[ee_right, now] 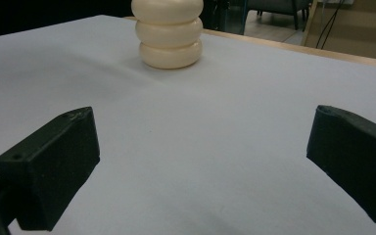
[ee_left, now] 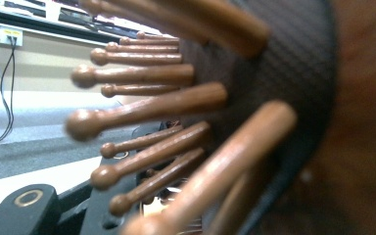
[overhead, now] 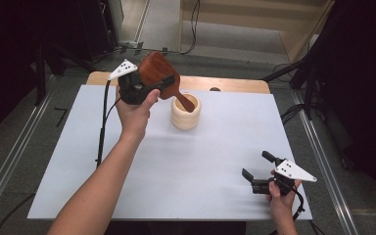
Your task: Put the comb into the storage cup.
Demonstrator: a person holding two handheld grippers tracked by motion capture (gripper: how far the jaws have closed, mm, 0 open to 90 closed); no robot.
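Brush (overhead: 157, 72): reddish-brown wooden paddle hairbrush, held off the table, tilted, with its broad head up and to the left and its handle slanting down to the right. Handle end sat inside the cup's mouth; contact with the inner wall could not be confirmed. Rounded wooden pins stood out from a dark cushion (ee_left: 274, 58).

Cup (overhead: 185, 112): cream, ribbed in three stacked rings, upright on the white sheet, far-centre of the table.

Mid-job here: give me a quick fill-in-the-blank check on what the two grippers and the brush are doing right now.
1. The left gripper is shut on the brown wooden paddle ____.
2. That tool's handle end dips into the cream ribbed ____.
3. The right gripper has its jaws ____.
4. It rests on the ____ table sheet.

Missing words: hairbrush; holder; open; white
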